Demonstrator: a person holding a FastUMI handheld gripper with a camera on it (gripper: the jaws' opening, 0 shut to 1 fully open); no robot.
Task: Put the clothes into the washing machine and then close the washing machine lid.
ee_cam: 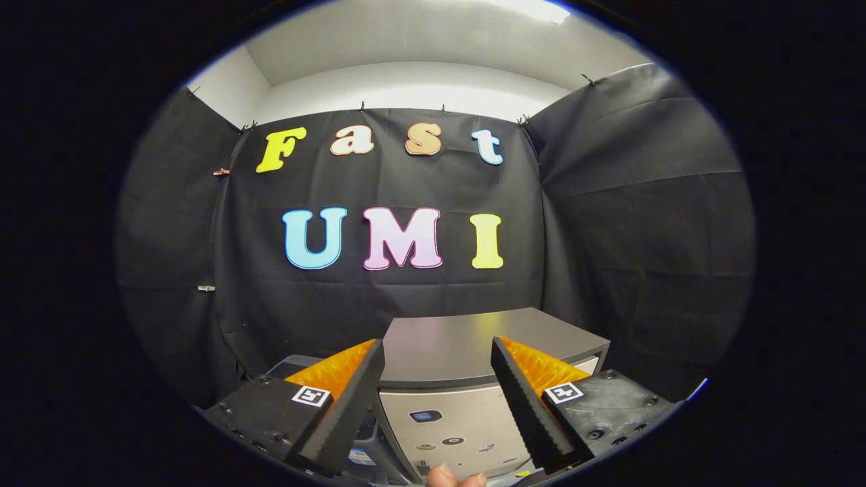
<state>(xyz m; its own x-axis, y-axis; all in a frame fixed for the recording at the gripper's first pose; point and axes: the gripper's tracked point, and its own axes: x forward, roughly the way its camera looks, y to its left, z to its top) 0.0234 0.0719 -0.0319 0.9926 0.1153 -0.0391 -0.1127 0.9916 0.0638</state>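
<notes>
While the hand-held gripper [438, 352] hovers with fingers apart — gripping nothing | washing machine [473, 338] lid lies flat, closed | clothes unseen — stage unclear

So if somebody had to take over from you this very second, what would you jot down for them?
Tool: fingers spread open, holding nothing, raised and pointing at the booth wall.
Washing machine: just ahead, seen between and beyond the fingers; its grey top looks flat and down, and its pale front panel faces the tool.
A fingertip of the person shows low between the fingers.
Clothes: I can't place them from this view, so I can't tell whether they are already inside.
Done: unclear. The lid seems shut.
Left: find the clothes; if they are still out, open the lid, load them, then close it.
</notes>
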